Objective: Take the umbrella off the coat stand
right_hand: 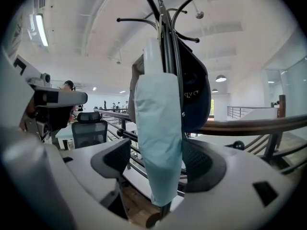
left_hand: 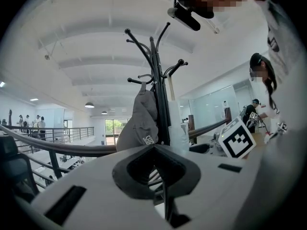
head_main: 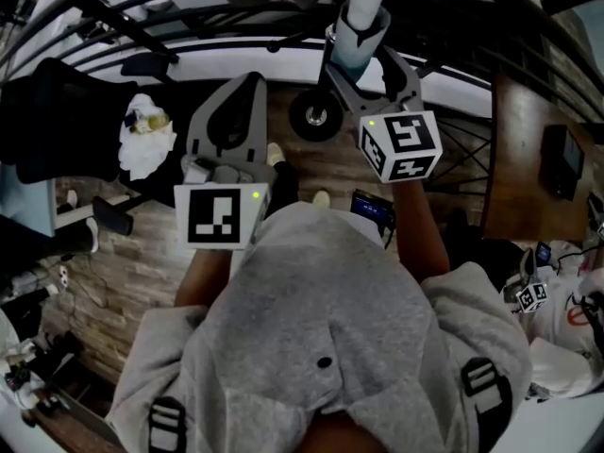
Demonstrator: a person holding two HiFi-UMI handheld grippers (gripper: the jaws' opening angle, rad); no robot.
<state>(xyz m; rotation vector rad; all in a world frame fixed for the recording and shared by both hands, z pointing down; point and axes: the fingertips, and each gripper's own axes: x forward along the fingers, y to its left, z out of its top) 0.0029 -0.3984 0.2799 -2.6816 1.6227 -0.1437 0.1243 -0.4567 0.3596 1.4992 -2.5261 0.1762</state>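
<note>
The right gripper (right_hand: 158,166) is open, with one jaw on each side of the light blue umbrella (right_hand: 158,123). The umbrella is upright against the black coat stand (right_hand: 165,37), next to a dark cap (right_hand: 195,95). The left gripper (left_hand: 162,178) is closed and holds nothing. The floor (head_main: 142,262) is brown wood. A dark railing (right_hand: 240,124) runs behind the stand, under a big white ceiling (left_hand: 96,42).
</note>
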